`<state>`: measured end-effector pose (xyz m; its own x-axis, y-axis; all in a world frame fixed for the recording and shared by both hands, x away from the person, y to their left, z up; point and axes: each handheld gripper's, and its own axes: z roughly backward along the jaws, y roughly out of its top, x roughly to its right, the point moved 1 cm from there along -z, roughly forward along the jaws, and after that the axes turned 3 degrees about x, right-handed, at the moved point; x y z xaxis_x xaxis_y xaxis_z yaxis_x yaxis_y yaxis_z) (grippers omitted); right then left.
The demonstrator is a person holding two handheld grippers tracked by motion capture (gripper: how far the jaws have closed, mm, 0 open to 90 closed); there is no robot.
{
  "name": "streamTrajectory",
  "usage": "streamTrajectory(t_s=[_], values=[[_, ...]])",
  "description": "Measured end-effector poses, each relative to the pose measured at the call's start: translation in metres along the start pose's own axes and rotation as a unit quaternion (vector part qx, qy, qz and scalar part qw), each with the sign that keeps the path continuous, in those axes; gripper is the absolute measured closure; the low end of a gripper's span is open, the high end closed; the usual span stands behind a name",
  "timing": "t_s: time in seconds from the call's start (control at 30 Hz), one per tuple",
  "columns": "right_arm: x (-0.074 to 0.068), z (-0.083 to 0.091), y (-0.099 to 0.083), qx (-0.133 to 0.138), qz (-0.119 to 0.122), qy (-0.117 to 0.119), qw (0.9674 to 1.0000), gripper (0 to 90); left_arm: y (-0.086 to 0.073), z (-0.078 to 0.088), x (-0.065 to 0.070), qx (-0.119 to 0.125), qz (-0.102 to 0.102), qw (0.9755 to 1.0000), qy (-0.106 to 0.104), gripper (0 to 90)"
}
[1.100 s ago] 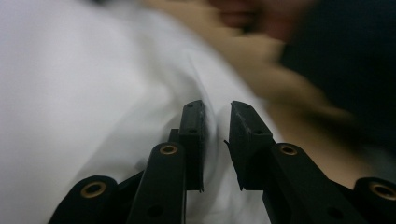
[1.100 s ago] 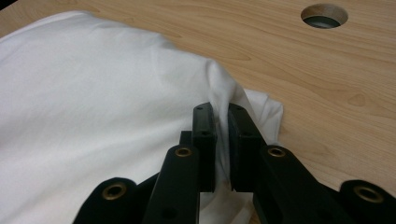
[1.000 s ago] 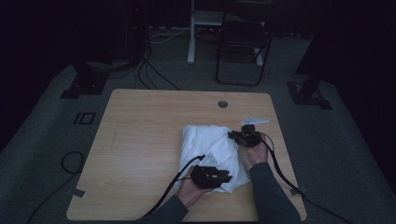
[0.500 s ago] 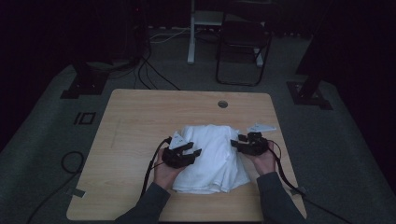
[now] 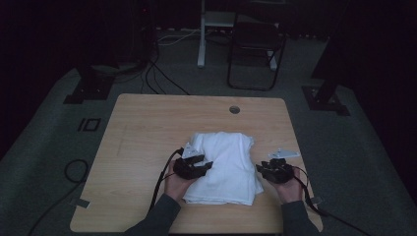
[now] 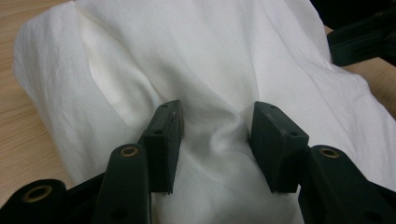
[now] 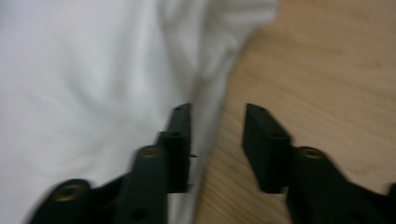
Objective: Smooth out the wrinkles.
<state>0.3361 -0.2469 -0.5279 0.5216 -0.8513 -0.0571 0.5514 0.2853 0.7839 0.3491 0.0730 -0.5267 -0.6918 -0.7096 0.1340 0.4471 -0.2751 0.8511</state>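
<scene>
While the pale wood-grain table (image 5: 147, 128) spreads across the middle of the high view, its rounded-corner top carries a small round hole (image 5: 234, 109) near the far edge. Lower centre on it lies the white cloth (image 5: 227, 164), soft and creased, folded into a rough rectangle. My left gripper (image 6: 215, 140) sits at the cloth's left edge, lower centre-left of that view; its black blocky jaws stand apart, a raised wrinkle of fabric between them without being pinched. My right gripper (image 7: 217, 140) is lower right, just off the cloth's right edge, jaws parted after closing a little, straddling the blurred hem with bare wood between them.
</scene>
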Motion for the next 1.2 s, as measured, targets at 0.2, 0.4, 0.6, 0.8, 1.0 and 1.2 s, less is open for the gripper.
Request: streamTrajectory(t_s=[0.2, 0.4, 0.6, 0.8, 1.0, 1.2], values=[[-0.036, 0.003, 0.008, 0.059, 0.036, 0.082, 0.9943, 51.3, 0.0, 0.0, 0.002, 0.002, -0.005, 0.9999, 0.01, 52.6], [-0.044, -0.047, 0.007, 0.002, 0.048, 0.059, 0.9971, 57.6, -0.001, 0.001, 0.002, 0.002, -0.01, 0.9997, 0.023, 52.5], [-0.047, -0.079, 0.023, 0.0, 0.038, 0.057, 0.9977, 58.8, 0.002, 0.002, -0.01, 0.001, -0.006, 0.9981, 0.062, 52.4], [-0.053, -0.105, 0.048, 0.009, 0.035, 0.053, 0.998, 56.1, 0.007, 0.007, -0.039, 0.003, 0.014, 0.9954, 0.094, 51.5], [-0.054, -0.118, 0.064, 0.014, 0.026, 0.053, 0.9982, 51.0, 0.018, 0.01, -0.064, 0.007, 0.04, 0.9931, 0.11, 47.4], [-0.044, -0.072, 0.068, 0.088, -0.002, 0.057, 0.9945, 40.5, 0.034, 0.059, -0.065, 0.069, 0.042, 0.9896, 0.119, 42.6]])
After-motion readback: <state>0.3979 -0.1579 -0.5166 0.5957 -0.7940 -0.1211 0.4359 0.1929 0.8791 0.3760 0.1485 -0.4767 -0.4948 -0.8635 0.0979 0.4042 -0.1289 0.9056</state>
